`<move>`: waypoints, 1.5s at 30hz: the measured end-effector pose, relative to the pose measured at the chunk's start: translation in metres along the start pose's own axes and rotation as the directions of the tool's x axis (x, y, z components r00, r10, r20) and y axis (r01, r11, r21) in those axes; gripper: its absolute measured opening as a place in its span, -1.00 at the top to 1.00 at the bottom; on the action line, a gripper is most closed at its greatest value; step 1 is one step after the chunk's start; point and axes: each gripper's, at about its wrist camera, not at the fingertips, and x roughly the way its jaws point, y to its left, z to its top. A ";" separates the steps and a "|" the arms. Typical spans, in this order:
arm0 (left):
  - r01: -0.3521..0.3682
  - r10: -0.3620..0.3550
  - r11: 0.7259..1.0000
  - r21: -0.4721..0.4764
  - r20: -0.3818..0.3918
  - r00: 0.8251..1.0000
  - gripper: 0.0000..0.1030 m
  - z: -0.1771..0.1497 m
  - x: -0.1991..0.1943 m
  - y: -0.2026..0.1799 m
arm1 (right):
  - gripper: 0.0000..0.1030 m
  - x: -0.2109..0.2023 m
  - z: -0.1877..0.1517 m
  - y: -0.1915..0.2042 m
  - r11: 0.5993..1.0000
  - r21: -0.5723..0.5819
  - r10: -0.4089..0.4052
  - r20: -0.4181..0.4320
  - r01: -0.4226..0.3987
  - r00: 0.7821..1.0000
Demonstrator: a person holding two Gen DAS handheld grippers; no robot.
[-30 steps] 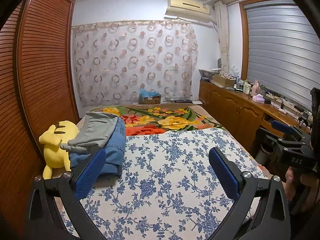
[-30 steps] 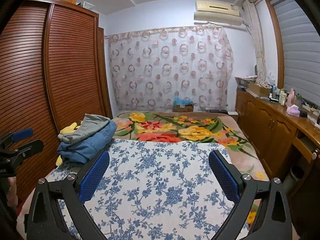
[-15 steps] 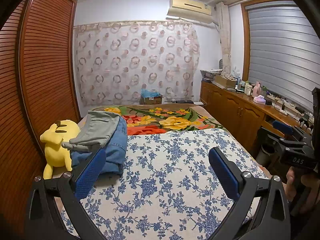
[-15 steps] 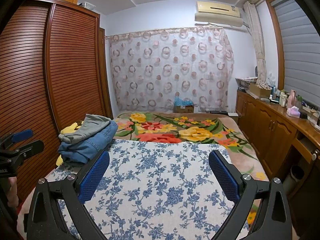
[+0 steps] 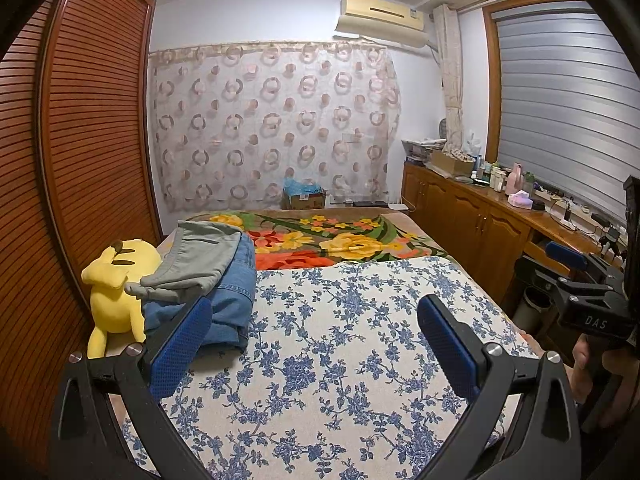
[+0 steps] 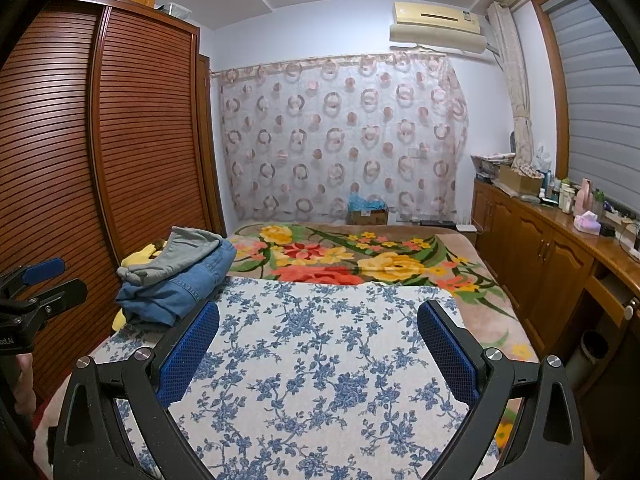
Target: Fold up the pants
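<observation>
Blue-flowered white sheet (image 5: 328, 344) covers the near half of the bed, and a blanket (image 5: 320, 240) with big red and yellow blooms lies beyond it toward the curtain. Slatted brown wardrobe doors (image 6: 132, 128) stand along the bed's left edge. Against them, on the bed's far left, sit the pants: blue jeans (image 5: 230, 296) in a rumpled heap with a grey pair (image 5: 196, 258) on top, touching a yellow plush toy (image 5: 116, 288). Both tools hang above the sheet, well short of the heap. The left gripper (image 5: 314, 334) is spread wide and empty; the right gripper (image 6: 318, 338) is likewise released.
</observation>
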 end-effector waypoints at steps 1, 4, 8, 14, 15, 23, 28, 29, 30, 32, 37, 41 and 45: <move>0.000 0.000 1.000 0.001 0.000 1.000 -0.99 0.000 0.000 0.000 | -0.93 0.000 0.000 0.000 1.000 0.000 -0.001 0.000 0.001 1.000; -0.001 0.001 1.000 -0.001 0.001 1.000 -0.99 0.000 0.000 0.000 | -0.93 0.000 0.000 0.000 1.000 0.002 0.000 -0.001 0.000 1.000; 0.000 0.000 1.000 -0.002 0.001 1.000 -0.99 0.000 -0.001 0.001 | -0.93 0.000 0.000 0.000 1.000 0.003 0.000 -0.001 0.000 1.000; -0.001 0.001 1.000 -0.001 0.001 1.000 -0.99 0.000 -0.001 0.000 | -0.93 0.000 0.000 0.000 1.000 0.004 0.001 -0.001 -0.001 1.000; -0.001 0.001 1.000 -0.001 0.002 1.000 -0.99 0.000 -0.001 0.000 | -0.93 0.000 0.000 0.000 1.000 0.003 0.001 -0.001 -0.001 1.000; -0.001 0.001 1.000 -0.001 0.003 1.000 -0.99 0.000 -0.001 0.000 | -0.93 0.000 0.000 0.000 1.000 0.002 0.000 0.000 0.000 1.000; 0.000 0.000 1.000 -0.001 0.003 1.000 -0.99 0.000 -0.001 0.000 | -0.93 0.000 -0.001 0.001 1.000 0.002 0.002 -0.001 -0.002 1.000; 0.000 0.000 1.000 0.000 0.003 1.000 -0.99 0.000 -0.001 0.001 | -0.93 0.000 -0.001 0.001 1.000 0.002 0.000 0.000 0.000 1.000; 0.001 -0.001 1.000 -0.002 0.003 1.000 -0.99 0.000 -0.001 0.001 | -0.93 0.000 0.000 0.001 1.000 0.002 0.001 0.000 -0.001 1.000; 0.001 -0.001 1.000 -0.002 0.002 1.000 -0.99 -0.001 -0.001 0.001 | -0.93 0.000 0.000 0.001 1.000 0.004 0.003 -0.002 -0.003 1.000; 0.000 0.000 1.000 -0.002 0.002 1.000 -0.99 0.000 -0.001 0.000 | -0.93 -0.001 0.000 0.000 1.000 0.005 0.005 0.001 -0.005 1.000; 0.001 -0.001 1.000 -0.002 0.003 1.000 -0.99 -0.001 -0.002 0.000 | -0.93 -0.001 -0.001 0.000 1.000 0.004 0.006 0.004 -0.006 1.000; 0.000 0.000 1.000 -0.002 0.003 1.000 -0.99 -0.001 -0.002 0.000 | -0.93 0.000 -0.002 0.000 1.000 0.004 0.007 0.006 -0.007 1.000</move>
